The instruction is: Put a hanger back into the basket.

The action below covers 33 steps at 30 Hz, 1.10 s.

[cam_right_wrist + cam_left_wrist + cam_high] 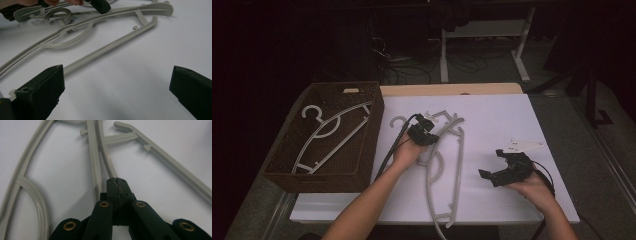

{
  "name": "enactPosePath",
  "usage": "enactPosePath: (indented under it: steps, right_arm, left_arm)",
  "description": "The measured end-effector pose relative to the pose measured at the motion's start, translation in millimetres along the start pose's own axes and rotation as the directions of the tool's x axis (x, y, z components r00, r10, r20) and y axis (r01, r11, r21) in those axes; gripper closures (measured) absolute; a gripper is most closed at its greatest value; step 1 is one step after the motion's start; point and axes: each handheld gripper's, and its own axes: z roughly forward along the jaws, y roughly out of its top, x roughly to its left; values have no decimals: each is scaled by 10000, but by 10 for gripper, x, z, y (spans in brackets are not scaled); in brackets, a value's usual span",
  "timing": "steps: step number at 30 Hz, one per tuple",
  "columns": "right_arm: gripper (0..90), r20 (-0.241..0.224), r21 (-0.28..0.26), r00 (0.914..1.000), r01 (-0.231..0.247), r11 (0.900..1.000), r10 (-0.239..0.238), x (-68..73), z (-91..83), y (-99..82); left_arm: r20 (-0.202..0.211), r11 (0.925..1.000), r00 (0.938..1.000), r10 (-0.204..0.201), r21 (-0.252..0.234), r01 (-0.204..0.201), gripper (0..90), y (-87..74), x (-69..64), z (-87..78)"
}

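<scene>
Two grey hangers [447, 155] on your tabletop [512, 120], left gripper [430, 134] over them.
Left fingers pressed together, whether they pinch a hanger bar is unclear; right gripper [492, 162] fingers wide apart, empty.

Grey hangers [447, 165]; brown woven basket [312, 172]; blk grippers [424, 134] (white table [492, 125])

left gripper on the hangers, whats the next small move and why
Probably a short lift toward the basket. The left gripper has its jaws pressed together on a thin bar of a grey hanger in the pile on the white table, and one hanger already lies in the basket. A small lift would show whether the grip holds and the hanger comes free of the one beside it.
</scene>
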Motion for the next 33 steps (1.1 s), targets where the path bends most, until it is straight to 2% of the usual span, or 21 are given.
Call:
enactPosePath:
  steps: [4, 9, 20, 22, 24, 30, 31, 32, 33]
  right_arm:
    - [0, -9, -28, 10000, -11, 10000, 11, -4, -4, -1]
    - [0, -29, -34, 10000, -23, 10000, 23, -9, -2, 1]
    - [0, -54, -112, 10000, 0, 9999, -1, -15, -25, 1]
    - [0, -59, -109, 10000, 7, 9999, -8, -17, -27, 1]
    - [0, -57, -139, 10000, 12, 9999, -13, -19, -33, 1]
    - [0, -37, -162, 10000, 5, 9999, -6, -29, -38, 1]
    - [0, -37, -162, 10000, 5, 9999, -6, -29, -38, 1]
    - [0, -34, -157, 10000, 2, 9999, -3, -26, -36, 2]
    - [0, -23, -136, 10000, 12, 9999, -13, -20, -33, 3]
  left_arm:
    - [-63, 10000, 10000, 29, 77, -29, 900, 50, 9, 79]
    - [158, 9999, 9998, 83, 100, -84, 900, 153, -42, 203]
    - [794, 9986, 9955, 511, 115, -522, 900, 477, -369, 511]
    - [787, 9978, 9949, 631, 142, -644, 900, 509, -413, 545]
    - [716, 9981, 9956, 599, 70, -605, 887, 521, -417, 529]
    - [784, 9996, 9965, 292, -14, -292, 684, 471, -309, 256]
    - [784, 9996, 9965, 292, -14, -292, 649, 471, -309, 256]
    - [933, 10000, 9956, -9, -49, 14, 649, 405, -271, 136]
    - [1029, 9999, 9946, -104, -74, 112, 558, 368, -260, 84]
